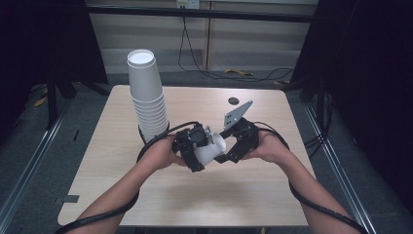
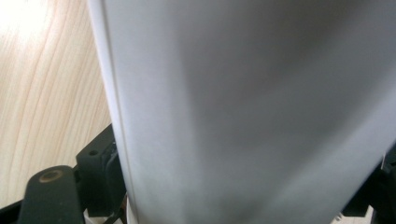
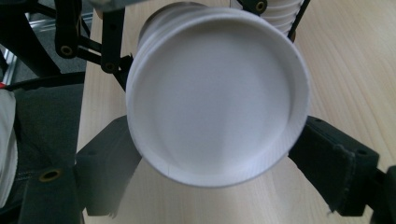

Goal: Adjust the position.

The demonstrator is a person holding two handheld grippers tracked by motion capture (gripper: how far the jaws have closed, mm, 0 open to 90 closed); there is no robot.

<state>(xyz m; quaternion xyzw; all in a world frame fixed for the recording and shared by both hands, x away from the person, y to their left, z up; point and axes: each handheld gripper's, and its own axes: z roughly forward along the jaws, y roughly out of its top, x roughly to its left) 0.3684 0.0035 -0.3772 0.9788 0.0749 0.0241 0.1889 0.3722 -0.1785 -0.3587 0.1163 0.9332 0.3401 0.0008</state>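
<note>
White paper cup (image 1: 210, 150) sits on its side in mid-air between both grippers, just above the middle of the wooden table (image 1: 122, 165), base end pointing toward the right gripper. Left gripper (image 1: 195, 146) is clamped on the cup: jaws closed as far as they go against its wall. In the left gripper view the cup wall (image 2: 243, 112) is right up against the camera, with black jaw parts at both lower corners.

Right gripper (image 1: 233, 148) is at the cup's base end, with its grey three-cornered plate (image 1: 237, 113) sticking up behind it. In the right gripper view the round recessed base of the cup (image 3: 215, 93) faces the camera, and the two black fingers (image 3: 105, 163) stand either side of it, at or just beside the rim. Jaws stand wide; cannot tell whether the pads press on the cup or stand just clear.

Tall stack of white paper cups (image 1: 148, 97), upside down, stands on the table's left half, just behind the left hand (image 1: 158, 153) and close to it. Small dark round spot (image 1: 234, 101) on the table beyond the right gripper. Right hand (image 1: 270, 146) holds its gripper near table centre; black cables (image 1: 311, 200) trail back along both forearms.
</note>
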